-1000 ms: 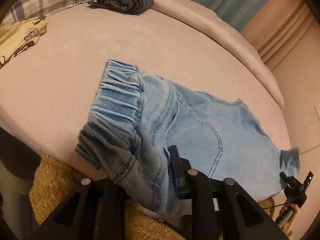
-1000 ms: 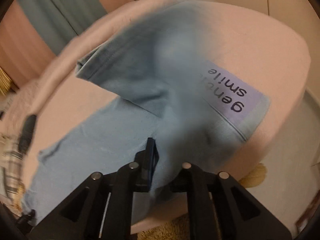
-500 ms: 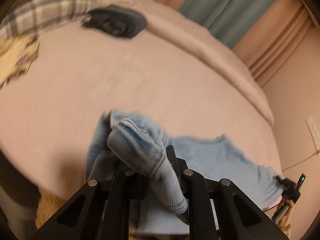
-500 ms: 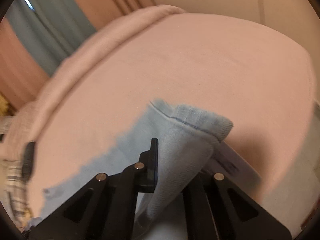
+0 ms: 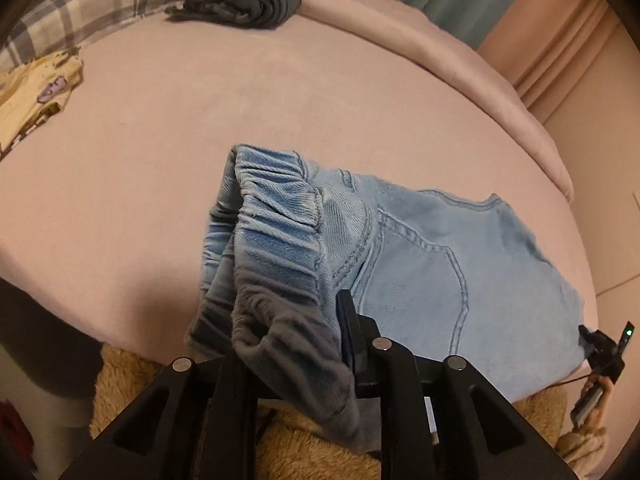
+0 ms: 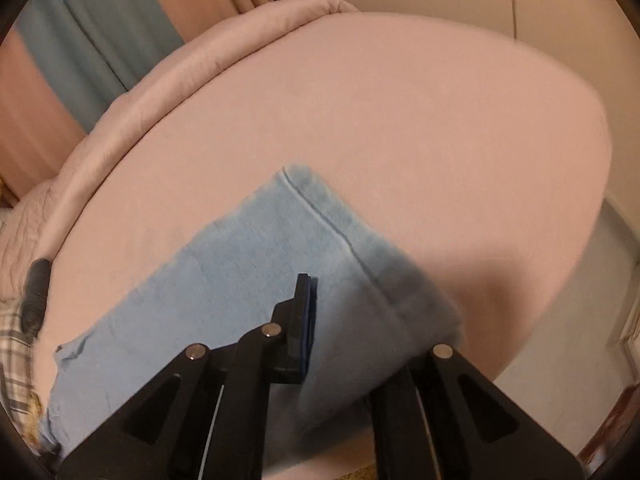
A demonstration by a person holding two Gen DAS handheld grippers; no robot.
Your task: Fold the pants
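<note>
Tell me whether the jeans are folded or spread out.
Folded: the jeans lie doubled on the bed, two waistband layers stacked, hem end held by the right gripper.

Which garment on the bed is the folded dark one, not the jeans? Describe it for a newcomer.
Start at the pink bed and look to its far edge, beside the plaid bedding. The folded dark garment lies there: a charcoal stack, unlike the light blue jeans and the yellow printed cloth.

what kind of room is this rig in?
Most likely a bedroom. The jeans lie on a wide bed with a pink cover, a plaid pillow sits at its far end, and curtains hang behind it.
</note>
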